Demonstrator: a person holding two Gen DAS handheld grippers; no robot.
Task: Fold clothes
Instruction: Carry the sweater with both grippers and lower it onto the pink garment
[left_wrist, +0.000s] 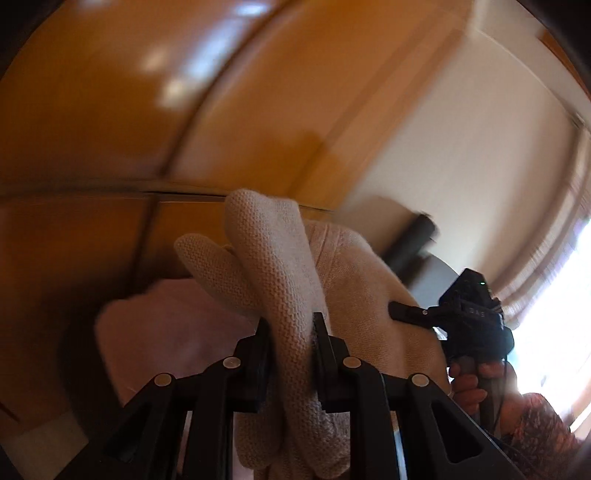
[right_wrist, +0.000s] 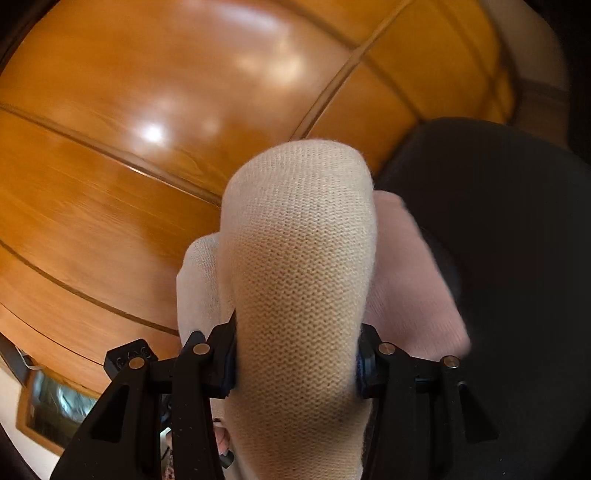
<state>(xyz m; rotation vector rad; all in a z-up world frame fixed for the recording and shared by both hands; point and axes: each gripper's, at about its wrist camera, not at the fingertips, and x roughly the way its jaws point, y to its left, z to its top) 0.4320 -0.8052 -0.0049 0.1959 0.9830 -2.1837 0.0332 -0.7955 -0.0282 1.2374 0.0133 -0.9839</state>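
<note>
A cream knitted garment (left_wrist: 280, 273) is held up in the air by both grippers. My left gripper (left_wrist: 290, 325) is shut on a bunched fold of it. In the left wrist view my right gripper (left_wrist: 406, 312) comes in from the right and bites the same cloth. In the right wrist view my right gripper (right_wrist: 295, 350) is shut on a thick roll of the cream knit (right_wrist: 299, 258), which hides the fingertips. A pale pink cloth (left_wrist: 177, 328) lies below and also shows in the right wrist view (right_wrist: 410, 280).
Glossy orange wooden wardrobe panels (right_wrist: 147, 110) fill the background close ahead. A black padded chair (right_wrist: 498, 240) stands at the right. A white wall (left_wrist: 461, 147) and a bright curtained window (left_wrist: 554, 295) are on the right. The person's hand (left_wrist: 472, 384) holds the right gripper.
</note>
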